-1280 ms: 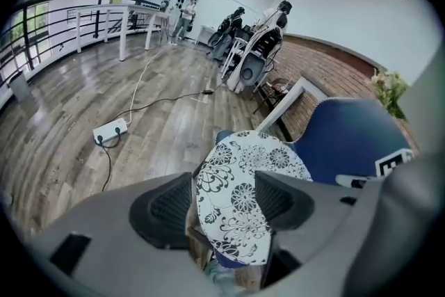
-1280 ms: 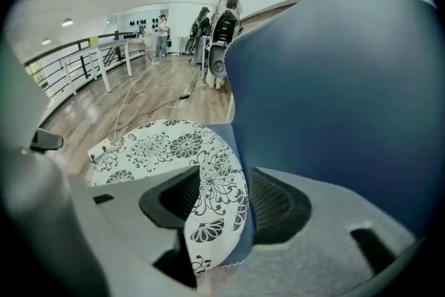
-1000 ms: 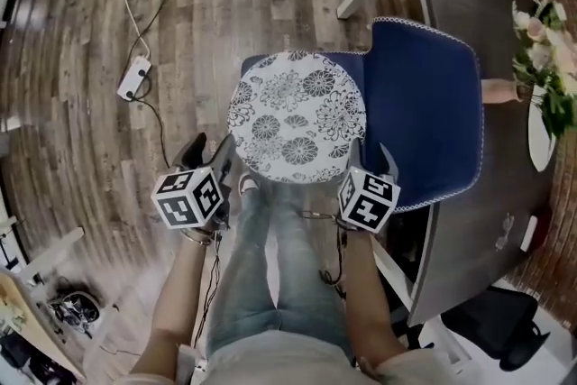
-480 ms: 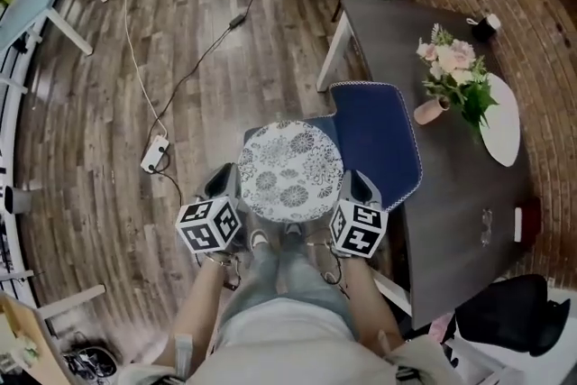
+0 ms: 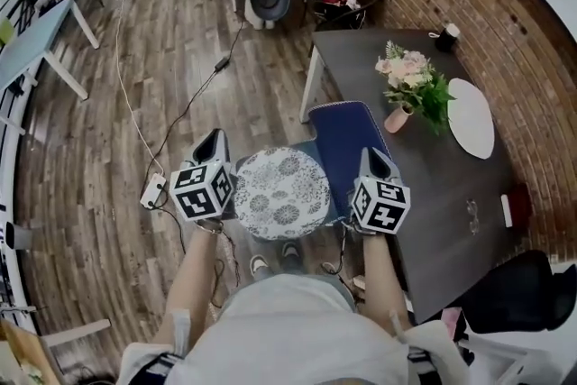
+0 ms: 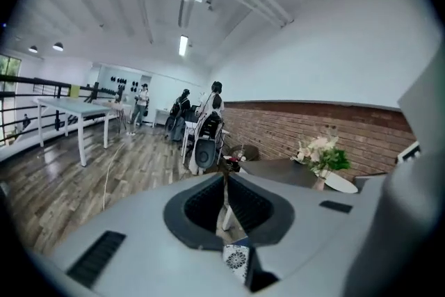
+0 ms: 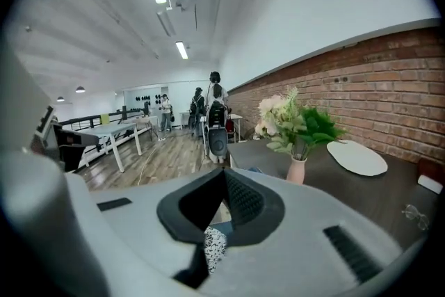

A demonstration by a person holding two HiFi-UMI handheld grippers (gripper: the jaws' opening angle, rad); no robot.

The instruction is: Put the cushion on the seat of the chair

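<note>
The round white cushion with black flower print (image 5: pixel 279 192) lies flat on the seat of the blue chair (image 5: pixel 347 142), whose back rises on its right. My left gripper (image 5: pixel 214 142) hovers above and to the left of the cushion, and my right gripper (image 5: pixel 370 158) is over the chair's right edge. Both are shut with nothing between the jaws and are clear of the cushion. A sliver of cushion (image 6: pixel 236 262) shows below the shut left gripper (image 6: pixel 224 181). Another strip of cushion (image 7: pixel 214 247) shows under the right gripper (image 7: pixel 224 177).
A dark table (image 5: pixel 433 167) stands right of the chair with a vase of flowers (image 5: pixel 410 87), a white plate (image 5: pixel 471 116) and a cup (image 5: pixel 444 36). A power strip (image 5: pixel 153 190) and cables lie on the wooden floor at left. My feet (image 5: pixel 270 259) are just before the chair.
Both grippers were shut on the cushion's edges; they have let it go onto the seat and risen well above it, now level and looking across the room.
</note>
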